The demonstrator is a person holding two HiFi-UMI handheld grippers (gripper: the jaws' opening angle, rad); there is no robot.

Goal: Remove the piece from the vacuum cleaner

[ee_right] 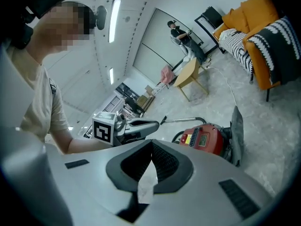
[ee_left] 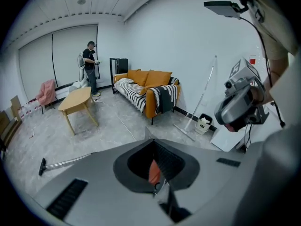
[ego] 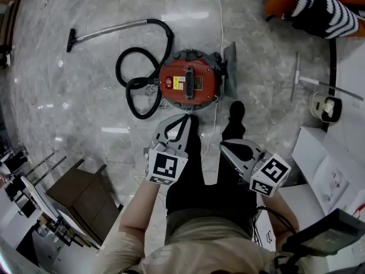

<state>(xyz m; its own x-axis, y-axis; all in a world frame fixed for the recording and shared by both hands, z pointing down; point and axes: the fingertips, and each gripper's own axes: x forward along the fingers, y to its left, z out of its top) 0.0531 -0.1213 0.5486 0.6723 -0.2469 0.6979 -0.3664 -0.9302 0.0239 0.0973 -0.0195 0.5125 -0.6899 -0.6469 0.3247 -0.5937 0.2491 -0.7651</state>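
Jaws: left gripper and right gripper were pressed together, holding nothing | both hung above the vacuum cleaner, probably poised to start on it | removal not begun

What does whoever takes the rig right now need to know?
Grippers: left hand-held gripper shut, empty, near the red vacuum cleaner; right hand-held gripper shut, empty, beside the left one.
Things: vacuum cleaner on the floor, black hose looped at one side, grey panel at the other.
Done: nothing removed.
Left: grip the piece and pull it off.
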